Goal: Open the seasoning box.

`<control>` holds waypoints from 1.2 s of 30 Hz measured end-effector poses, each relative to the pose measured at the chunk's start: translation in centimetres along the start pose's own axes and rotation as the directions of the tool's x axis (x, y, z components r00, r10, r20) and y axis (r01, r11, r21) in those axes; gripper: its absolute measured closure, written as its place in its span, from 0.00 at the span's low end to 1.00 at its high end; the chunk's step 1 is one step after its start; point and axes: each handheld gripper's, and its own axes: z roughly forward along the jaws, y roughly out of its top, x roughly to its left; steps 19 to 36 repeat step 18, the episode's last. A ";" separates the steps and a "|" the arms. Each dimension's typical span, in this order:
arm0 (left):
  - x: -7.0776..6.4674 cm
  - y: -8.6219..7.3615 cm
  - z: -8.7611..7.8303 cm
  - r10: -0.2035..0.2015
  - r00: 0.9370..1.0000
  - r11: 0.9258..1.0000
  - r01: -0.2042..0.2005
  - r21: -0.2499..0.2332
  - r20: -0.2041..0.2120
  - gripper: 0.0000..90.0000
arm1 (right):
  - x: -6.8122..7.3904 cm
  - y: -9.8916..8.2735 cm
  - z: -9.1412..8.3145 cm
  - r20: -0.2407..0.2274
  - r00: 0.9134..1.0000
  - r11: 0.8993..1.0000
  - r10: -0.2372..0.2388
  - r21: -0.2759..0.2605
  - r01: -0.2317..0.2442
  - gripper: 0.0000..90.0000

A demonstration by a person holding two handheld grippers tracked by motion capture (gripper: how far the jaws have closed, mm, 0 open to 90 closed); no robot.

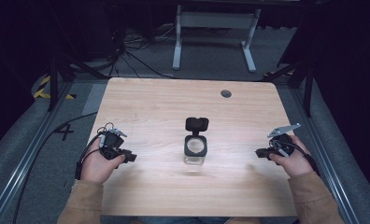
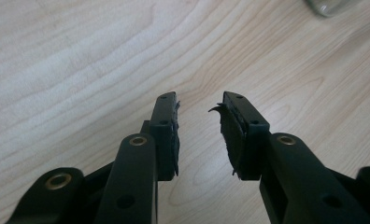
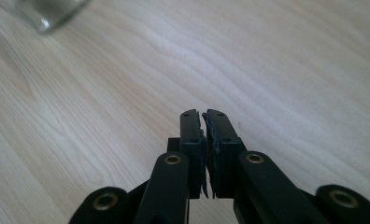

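Jar (image 1: 195, 150): clear glass, upright at mid-bench, between the two grippers and well apart from each.
Lid (image 1: 196, 123): black, hinged, flipped up and back behind the jar mouth; mouth open.
Left gripper (image 1: 130, 157): low over the bench at the jar's left, tips toward it; jaws parted with bare wood between them, nothing held. The jar's base edge (image 2: 330, 5) shows at the top right of the left gripper view.
Right gripper (image 1: 259, 152): at the jar's right, tips toward it; jaws closed pad to pad, empty. The jar's base (image 3: 45, 13) shows at the top left of the right gripper view.
Bench (image 1: 150, 100): pale wood.
Step, as judged: approach to the jar.
Technique: steady the glass body with the parted left gripper, squarely and low, before the right gripper works the lid; smooth glass may slip or tip.
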 end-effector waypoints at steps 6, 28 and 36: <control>-0.4 0.1 1.3 0.027 0.999 0.997 -0.029 0.065 0.034 0.73 | 0.3 -0.3 1.3 0.014 1.000 0.997 -0.016 0.071 0.015 0.92; -0.6 0.1 1.5 0.062 0.995 0.996 -0.067 0.063 0.074 0.70 | 0.9 -0.5 2.9 -0.034 0.999 0.998 -0.033 0.056 0.035 0.80; -0.6 0.1 1.5 0.062 0.995 0.996 -0.067 0.063 0.074 0.70 | 0.9 -0.5 2.9 -0.034 0.999 0.998 -0.033 0.056 0.035 0.80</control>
